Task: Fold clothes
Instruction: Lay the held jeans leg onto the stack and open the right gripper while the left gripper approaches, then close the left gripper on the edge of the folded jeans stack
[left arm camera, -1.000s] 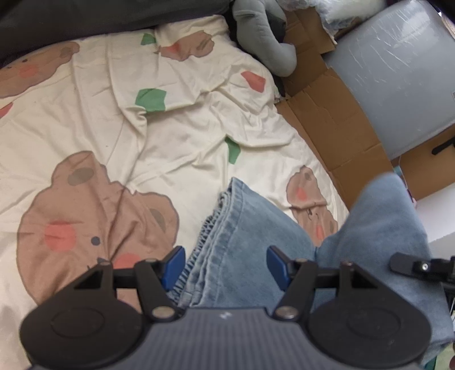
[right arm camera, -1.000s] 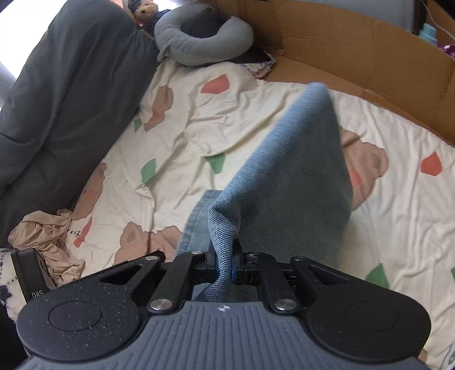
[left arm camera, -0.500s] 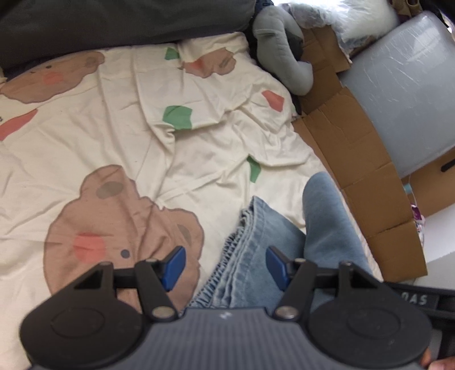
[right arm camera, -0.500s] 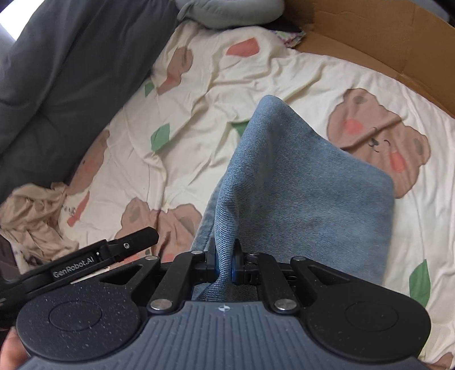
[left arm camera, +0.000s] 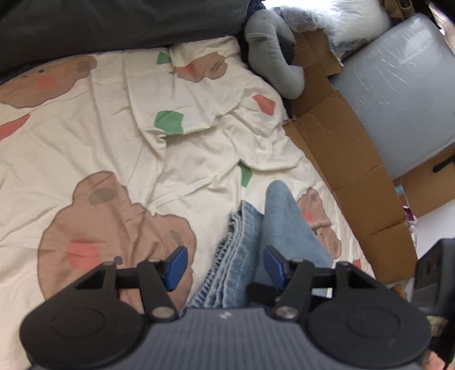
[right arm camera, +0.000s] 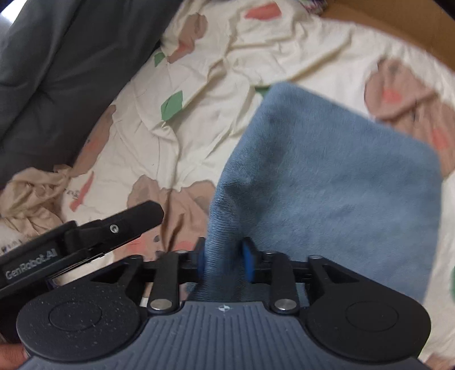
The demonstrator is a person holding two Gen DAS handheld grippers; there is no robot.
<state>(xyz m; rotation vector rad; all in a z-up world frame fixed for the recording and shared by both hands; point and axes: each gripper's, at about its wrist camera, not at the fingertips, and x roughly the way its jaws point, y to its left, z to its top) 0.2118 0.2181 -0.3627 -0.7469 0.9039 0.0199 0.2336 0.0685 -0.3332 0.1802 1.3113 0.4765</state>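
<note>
A blue denim garment (left arm camera: 287,224) lies on the cream bear-print sheet (left arm camera: 119,133), its gathered waistband (left arm camera: 239,250) nearest me. My left gripper (left arm camera: 223,264) hovers over that waistband. Its jaws are wide apart and closing a little, and the blue pads (left arm camera: 176,264) touch no cloth. In the right wrist view a folded-over flap of the denim garment (right arm camera: 327,176) drapes forward onto the sheet. My right gripper (right arm camera: 224,259) has a ridge of that denim between its jaws, which are opening, and the pads (right arm camera: 248,260) no longer pinch it.
A dark grey duvet (left arm camera: 113,25) borders the sheet at the back. A grey neck pillow (left arm camera: 273,59), flattened cardboard (left arm camera: 341,159) and a grey plastic-wrapped block (left arm camera: 398,96) line the right side. A crumpled beige garment (right arm camera: 31,193) lies at the left.
The right gripper came down with the denim flap, which now lies over the rest of the garment, and its jaws parted. The left gripper stayed over the waistband.
</note>
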